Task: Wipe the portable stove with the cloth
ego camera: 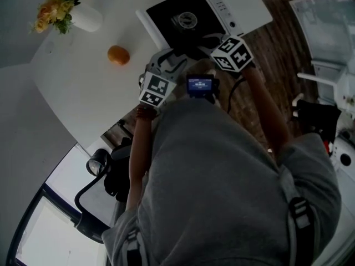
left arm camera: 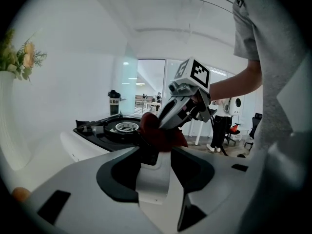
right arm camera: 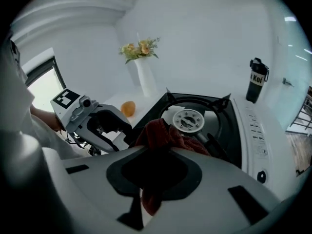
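The portable stove (ego camera: 238, 1), white with a black top and a round burner (right arm camera: 188, 120), lies on the white table. My right gripper (right arm camera: 158, 152) is shut on a dark red cloth (right arm camera: 163, 133), which bunches at its tips over the black top just short of the burner. The left gripper view shows that cloth (left arm camera: 157, 133) under the right gripper (left arm camera: 181, 112). My left gripper (left arm camera: 155, 156) stands wide at the stove's near corner, with the white stove edge (left arm camera: 153, 182) filling the gap between its pads. In the head view both marker cubes, left (ego camera: 155, 88) and right (ego camera: 232, 53), sit at the stove's near side.
An orange (ego camera: 118, 55) lies on the table left of the stove. A white vase of flowers (right arm camera: 144, 77) stands behind it. A dark bottle (right arm camera: 256, 81) stands beyond the stove's control panel (right arm camera: 253, 130). A black chair (ego camera: 100, 170) is below the table edge.
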### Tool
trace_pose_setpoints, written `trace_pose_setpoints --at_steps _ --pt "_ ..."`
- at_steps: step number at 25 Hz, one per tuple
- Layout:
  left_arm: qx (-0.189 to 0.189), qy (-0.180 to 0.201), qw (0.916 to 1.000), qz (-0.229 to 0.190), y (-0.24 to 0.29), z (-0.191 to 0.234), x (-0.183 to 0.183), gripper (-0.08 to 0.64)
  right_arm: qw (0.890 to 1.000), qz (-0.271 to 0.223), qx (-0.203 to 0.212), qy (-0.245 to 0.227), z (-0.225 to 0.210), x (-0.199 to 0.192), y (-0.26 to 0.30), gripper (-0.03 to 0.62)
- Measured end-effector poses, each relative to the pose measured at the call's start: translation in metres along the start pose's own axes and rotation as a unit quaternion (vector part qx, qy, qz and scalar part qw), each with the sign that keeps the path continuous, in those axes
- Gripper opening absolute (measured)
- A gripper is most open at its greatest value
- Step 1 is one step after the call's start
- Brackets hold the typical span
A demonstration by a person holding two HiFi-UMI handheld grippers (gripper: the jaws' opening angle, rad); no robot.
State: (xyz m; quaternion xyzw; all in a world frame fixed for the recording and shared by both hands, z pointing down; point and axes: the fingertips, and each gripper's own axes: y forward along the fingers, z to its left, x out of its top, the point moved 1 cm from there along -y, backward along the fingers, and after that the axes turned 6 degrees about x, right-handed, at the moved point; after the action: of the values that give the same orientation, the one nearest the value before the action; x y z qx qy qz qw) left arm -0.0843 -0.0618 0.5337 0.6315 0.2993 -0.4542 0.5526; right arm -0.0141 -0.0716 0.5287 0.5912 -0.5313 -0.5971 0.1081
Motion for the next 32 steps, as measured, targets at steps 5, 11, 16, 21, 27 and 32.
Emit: trace_pose_setpoints --at_steps 5,11,16,21,27,32 --pt "-0.002 0.000 1.0000 0.000 0.000 0.000 0.000 0.216 1.000 0.013 0.016 -0.015 0.021 0.009 0.014 0.052" --pt "0.010 0.000 1.0000 0.003 -0.001 0.001 -0.004 0.216 1.000 0.004 0.000 -0.005 0.025 0.011 0.018 0.052" --pt "0.017 -0.031 0.9993 -0.014 -0.002 0.001 0.007 0.236 0.999 -0.013 0.025 0.026 0.021 0.013 0.015 0.052" --pt "0.060 -0.046 0.9964 -0.037 -0.009 0.008 0.027 0.237 0.998 -0.022 0.046 0.028 0.016 0.013 -0.012 0.052" --pt "0.095 -0.047 0.9942 -0.018 -0.005 0.006 0.036 0.238 0.993 -0.118 0.006 0.018 -0.054 0.062 -0.120 0.054" --pt "0.158 -0.067 0.9851 -0.010 -0.001 0.015 0.041 0.239 0.986 -0.150 -0.069 0.023 -0.173 0.096 -0.145 0.054"
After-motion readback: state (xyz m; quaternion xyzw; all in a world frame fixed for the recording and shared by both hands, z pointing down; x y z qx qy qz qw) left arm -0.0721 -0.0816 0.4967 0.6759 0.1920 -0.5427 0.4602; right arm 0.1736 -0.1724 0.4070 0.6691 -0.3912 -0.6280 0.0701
